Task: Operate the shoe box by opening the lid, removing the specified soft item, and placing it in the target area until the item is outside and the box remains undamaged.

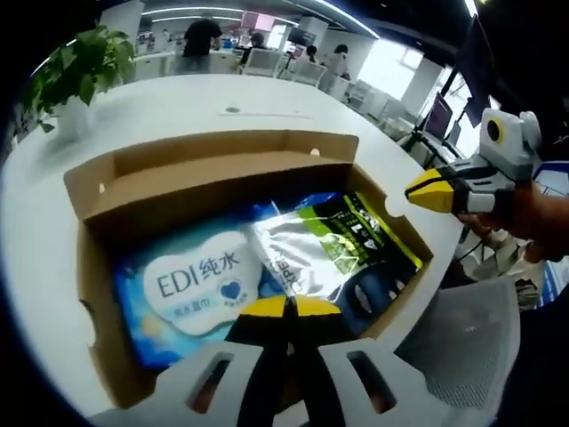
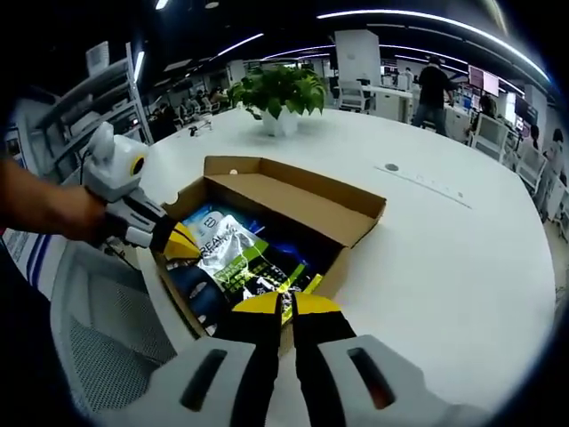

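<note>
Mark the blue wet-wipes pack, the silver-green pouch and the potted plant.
Wet-wipes pack (image 1: 191,286): left gripper view, its white label.
Silver-green pouch (image 1: 333,245): left gripper view, pouch middle.
Potted plant (image 2: 280,89): right gripper view, its leaves.

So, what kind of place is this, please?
Probably an open-plan office: a large white table with a potted plant, rows of desks with monitors, and long ceiling strip lights.

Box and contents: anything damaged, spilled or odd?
Nothing stands out. The box sits open and intact on the table, with the wipes pack and foil pouch lying inside.
</note>
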`<action>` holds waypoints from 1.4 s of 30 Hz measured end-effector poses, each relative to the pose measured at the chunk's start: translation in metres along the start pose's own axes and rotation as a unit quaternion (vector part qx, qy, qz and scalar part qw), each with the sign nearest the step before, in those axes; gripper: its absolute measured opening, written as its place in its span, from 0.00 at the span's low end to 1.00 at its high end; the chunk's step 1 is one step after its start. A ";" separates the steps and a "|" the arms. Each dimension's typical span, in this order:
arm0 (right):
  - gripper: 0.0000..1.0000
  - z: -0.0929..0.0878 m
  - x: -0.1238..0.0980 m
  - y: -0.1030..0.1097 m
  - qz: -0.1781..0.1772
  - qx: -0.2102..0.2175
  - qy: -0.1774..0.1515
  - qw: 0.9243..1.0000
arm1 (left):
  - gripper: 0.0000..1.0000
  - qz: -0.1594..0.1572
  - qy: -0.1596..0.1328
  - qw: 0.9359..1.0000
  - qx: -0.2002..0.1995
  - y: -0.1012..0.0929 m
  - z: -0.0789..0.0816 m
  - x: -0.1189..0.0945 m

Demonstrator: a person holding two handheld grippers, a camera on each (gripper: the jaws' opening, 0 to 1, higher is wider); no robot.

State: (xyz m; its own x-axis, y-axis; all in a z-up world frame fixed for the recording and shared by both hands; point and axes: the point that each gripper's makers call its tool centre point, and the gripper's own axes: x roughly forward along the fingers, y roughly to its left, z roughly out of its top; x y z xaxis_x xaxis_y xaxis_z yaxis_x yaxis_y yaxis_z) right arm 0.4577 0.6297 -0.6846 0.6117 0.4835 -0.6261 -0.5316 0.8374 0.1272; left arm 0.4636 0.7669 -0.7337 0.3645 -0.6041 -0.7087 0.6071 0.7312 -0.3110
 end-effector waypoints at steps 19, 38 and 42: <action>0.07 -0.007 0.020 0.024 0.022 -0.012 0.036 0.999 | 0.00 0.012 0.000 1.000 -0.020 0.020 -0.007 -0.014; 0.10 -0.018 0.034 0.030 0.016 0.002 0.092 0.996 | 0.00 0.015 0.003 1.000 -0.015 0.025 -0.012 -0.019; 0.11 -0.025 0.038 0.029 0.016 0.008 0.111 0.994 | 0.00 0.015 0.001 1.000 -0.015 0.026 -0.012 -0.018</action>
State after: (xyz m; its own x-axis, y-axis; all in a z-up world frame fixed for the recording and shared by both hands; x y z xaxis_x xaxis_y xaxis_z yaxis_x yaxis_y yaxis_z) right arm 0.4511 0.6658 -0.7239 0.4500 0.4427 -0.7756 -0.5375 0.8278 0.1606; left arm 0.4641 0.8007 -0.7361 0.3803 -0.5809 -0.7196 0.5746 0.7581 -0.3083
